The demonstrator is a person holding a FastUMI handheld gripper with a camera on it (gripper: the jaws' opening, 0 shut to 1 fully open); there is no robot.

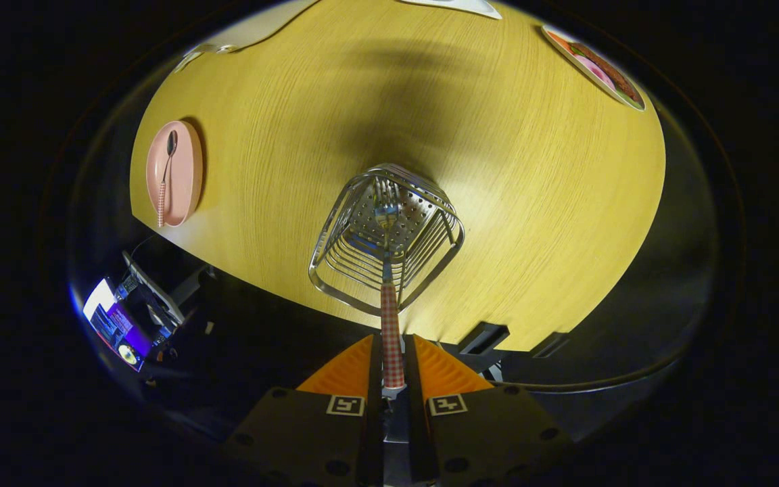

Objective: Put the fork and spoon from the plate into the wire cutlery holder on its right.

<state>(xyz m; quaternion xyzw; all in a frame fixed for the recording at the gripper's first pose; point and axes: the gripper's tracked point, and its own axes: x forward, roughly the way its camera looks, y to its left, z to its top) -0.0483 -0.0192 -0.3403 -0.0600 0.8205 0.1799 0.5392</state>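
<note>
My gripper [391,352] is shut on the red-checked handle of the fork [389,308]. The fork hangs straight down from the fingers, its metal head inside the wire cutlery holder [335,223], close to the holder's perforated bottom. The holder stands on the yellow wooden table [531,203] directly below me. Far off to the holder's left lies a pink plate [185,172] near the table's edge. On it rests the spoon [166,176], dark bowl away from the edge and checked handle reaching toward the edge.
A flat card with a food picture [596,67] lies at the table's far right corner. A white sheet [457,5] sits at the far edge. Beyond the near table edge stands equipment with a lit screen [115,325].
</note>
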